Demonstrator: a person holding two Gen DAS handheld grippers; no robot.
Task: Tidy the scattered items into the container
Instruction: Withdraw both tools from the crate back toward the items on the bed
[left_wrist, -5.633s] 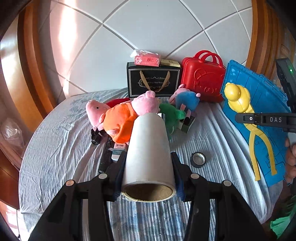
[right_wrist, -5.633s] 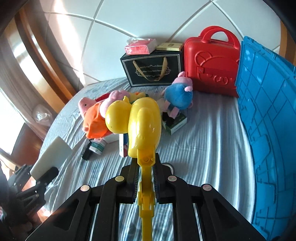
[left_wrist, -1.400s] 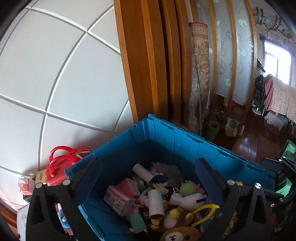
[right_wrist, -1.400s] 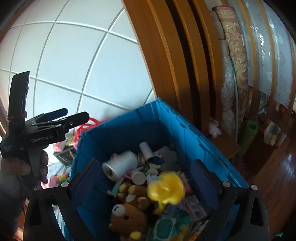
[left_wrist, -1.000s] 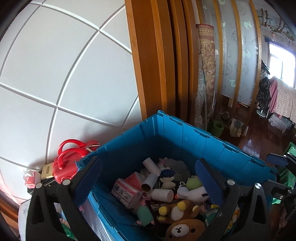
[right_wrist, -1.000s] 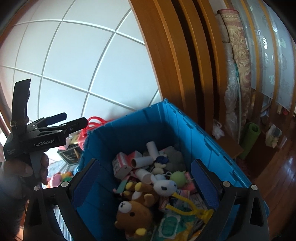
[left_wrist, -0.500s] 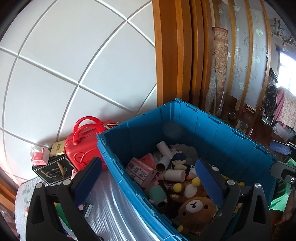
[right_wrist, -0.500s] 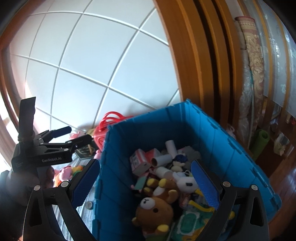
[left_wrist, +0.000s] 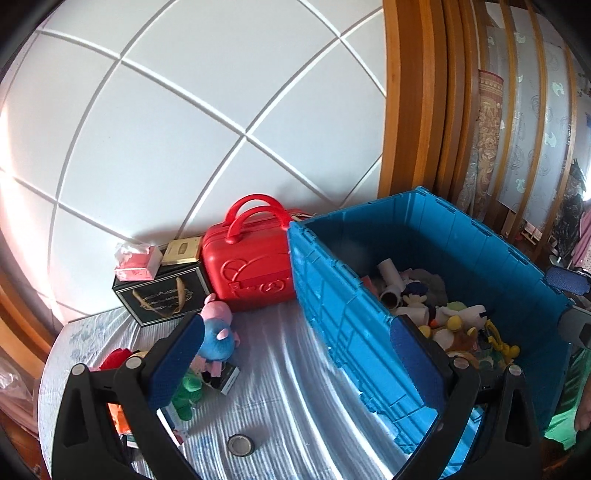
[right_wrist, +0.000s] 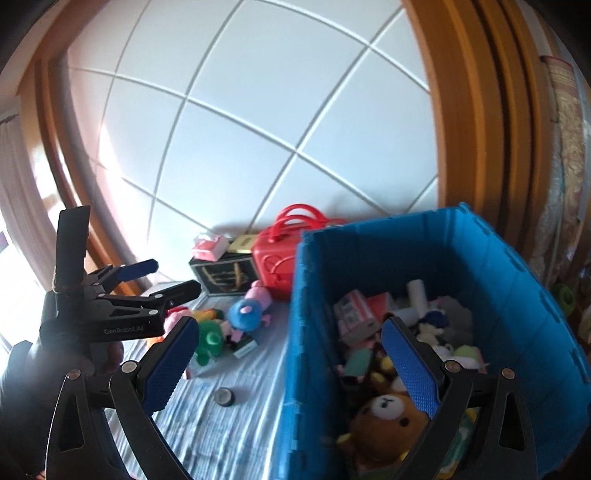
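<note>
Our left claw (left_wrist: 295, 360) spread wide and empty, right claw (right_wrist: 290, 360) likewise, blue crate (left_wrist: 354, 325) of toys at three o'clock, tape roll (left_wrist: 239, 444) on the bed (left_wrist: 280, 387) at six, plush pig (left_wrist: 218, 328) at nine

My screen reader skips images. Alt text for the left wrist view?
Open, empty left tool over a striped cloth, beside a blue bin full of toys. Plush toys, a tape roll and a red case lie outside.

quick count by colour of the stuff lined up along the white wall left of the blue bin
red: 1, the suitcase
black: 1, the gift bag
pink: 1, the tissue pack
gold: 1, the small box
total: 4
</note>
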